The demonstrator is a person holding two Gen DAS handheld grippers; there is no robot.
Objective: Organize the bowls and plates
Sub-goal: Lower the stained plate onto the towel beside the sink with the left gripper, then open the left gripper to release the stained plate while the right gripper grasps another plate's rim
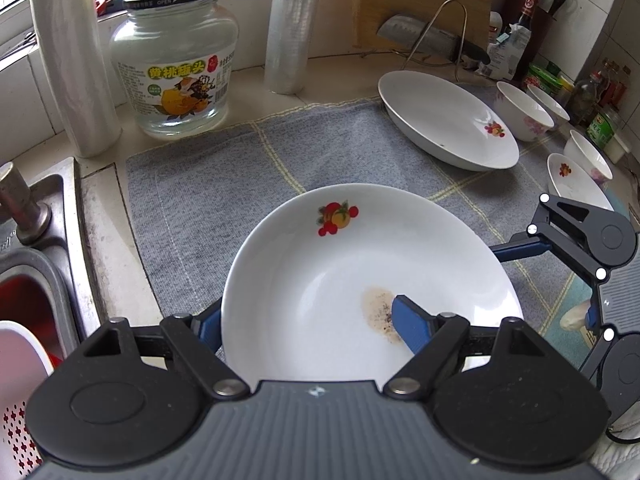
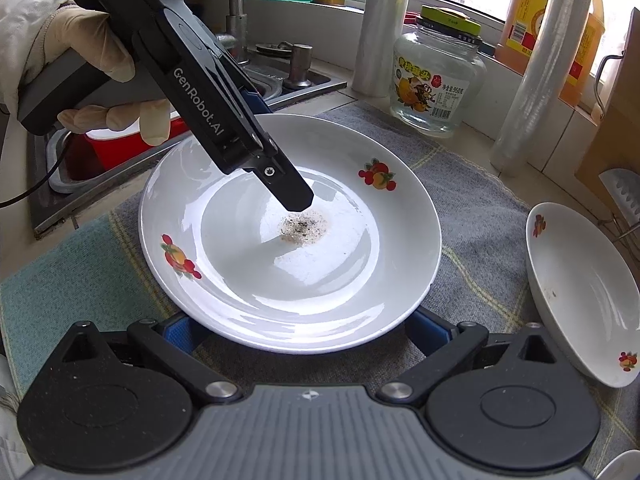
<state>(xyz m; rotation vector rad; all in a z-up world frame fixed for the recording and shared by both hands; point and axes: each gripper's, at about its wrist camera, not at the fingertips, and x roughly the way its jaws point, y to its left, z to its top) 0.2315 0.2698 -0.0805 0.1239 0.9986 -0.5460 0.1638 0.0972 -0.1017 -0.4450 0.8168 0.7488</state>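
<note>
A white plate with fruit prints and a brown stain (image 1: 344, 272) (image 2: 288, 236) is over the grey mat. My left gripper (image 1: 308, 326) (image 2: 280, 184) is shut on its rim, one finger (image 1: 412, 330) inside the plate, the other under it. My right gripper (image 2: 304, 330) (image 1: 532, 248) is open, its fingers low beside the plate's near rim, tips hidden under it. A second fruit-print plate (image 1: 448, 120) (image 2: 584, 292) lies tilted to the right. Several small white bowls (image 1: 524, 110) stand at the far right.
A grey checked mat (image 1: 224, 184) covers the counter. A glass jar (image 1: 174, 64) and two plastic-wrap rolls (image 1: 290, 24) stand at the back. The sink (image 1: 36, 280) is left. A cleaver on a rack (image 1: 432, 40) and bottles (image 1: 524, 28) are behind the second plate.
</note>
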